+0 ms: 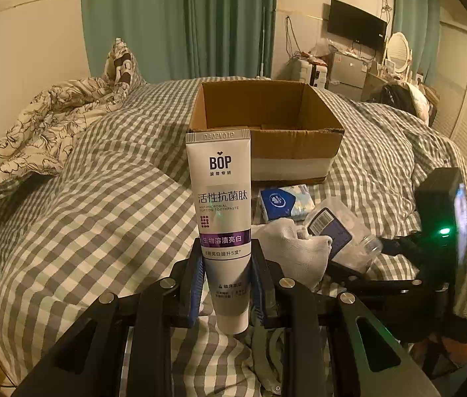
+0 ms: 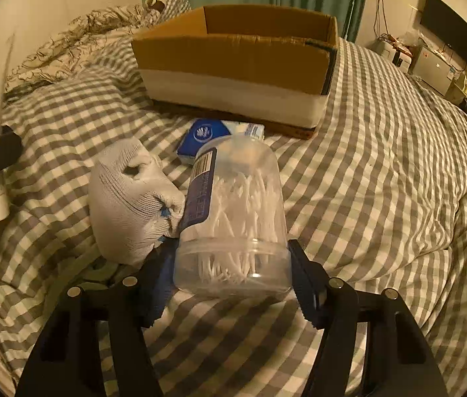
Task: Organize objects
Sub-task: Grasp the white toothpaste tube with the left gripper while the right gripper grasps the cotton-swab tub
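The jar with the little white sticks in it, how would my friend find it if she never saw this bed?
Find the open cardboard box on the checkered bed. In front of it lies a blue tissue pack, then a white glove. The jar lies on its side beside the glove, between the right gripper fingers: the only see-through thing, full of white cotton swabs.

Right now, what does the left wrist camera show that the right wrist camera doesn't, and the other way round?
Only the left wrist view: the left gripper clamped on an upright BOP toothpaste tube, label readable, and the box's bare floor.

Only the right wrist view: the right gripper around a clear cotton swab jar, lying on its side.

Both: the open cardboard box, blue tissue pack, white knit glove and checked bedding.
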`<state>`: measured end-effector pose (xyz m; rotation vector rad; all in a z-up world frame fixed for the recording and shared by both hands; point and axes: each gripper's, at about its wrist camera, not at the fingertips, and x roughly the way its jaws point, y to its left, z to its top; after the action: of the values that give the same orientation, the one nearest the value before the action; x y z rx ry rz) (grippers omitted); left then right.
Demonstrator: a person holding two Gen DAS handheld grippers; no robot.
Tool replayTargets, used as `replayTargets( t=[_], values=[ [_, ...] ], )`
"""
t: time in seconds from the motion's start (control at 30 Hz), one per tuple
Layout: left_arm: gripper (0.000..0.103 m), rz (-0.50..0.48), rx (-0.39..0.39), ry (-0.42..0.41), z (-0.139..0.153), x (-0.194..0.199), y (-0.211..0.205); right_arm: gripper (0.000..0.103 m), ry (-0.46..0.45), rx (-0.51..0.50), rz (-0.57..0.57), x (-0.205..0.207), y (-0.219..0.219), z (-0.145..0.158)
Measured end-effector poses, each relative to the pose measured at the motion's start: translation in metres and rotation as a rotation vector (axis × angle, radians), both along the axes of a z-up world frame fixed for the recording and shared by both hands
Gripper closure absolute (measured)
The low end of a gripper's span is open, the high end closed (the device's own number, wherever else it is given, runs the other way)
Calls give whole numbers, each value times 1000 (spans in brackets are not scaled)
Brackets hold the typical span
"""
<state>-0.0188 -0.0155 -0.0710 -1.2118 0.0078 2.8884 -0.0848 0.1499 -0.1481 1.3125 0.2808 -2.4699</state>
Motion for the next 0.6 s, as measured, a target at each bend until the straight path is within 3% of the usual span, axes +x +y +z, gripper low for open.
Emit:
replayTargets(
  t=[0.27,0.37,0.6],
  values=[
    [78,-4,-12,39,19,-12,4,40,163,-76,-52,8,29,68],
    [78,-25,-48,71,34,-25,10,40,244,-87,-44,8,31,103],
    [78,-83,-34,136,73,-75,18,40,413,-107,2,-8,19,175]
  ],
)
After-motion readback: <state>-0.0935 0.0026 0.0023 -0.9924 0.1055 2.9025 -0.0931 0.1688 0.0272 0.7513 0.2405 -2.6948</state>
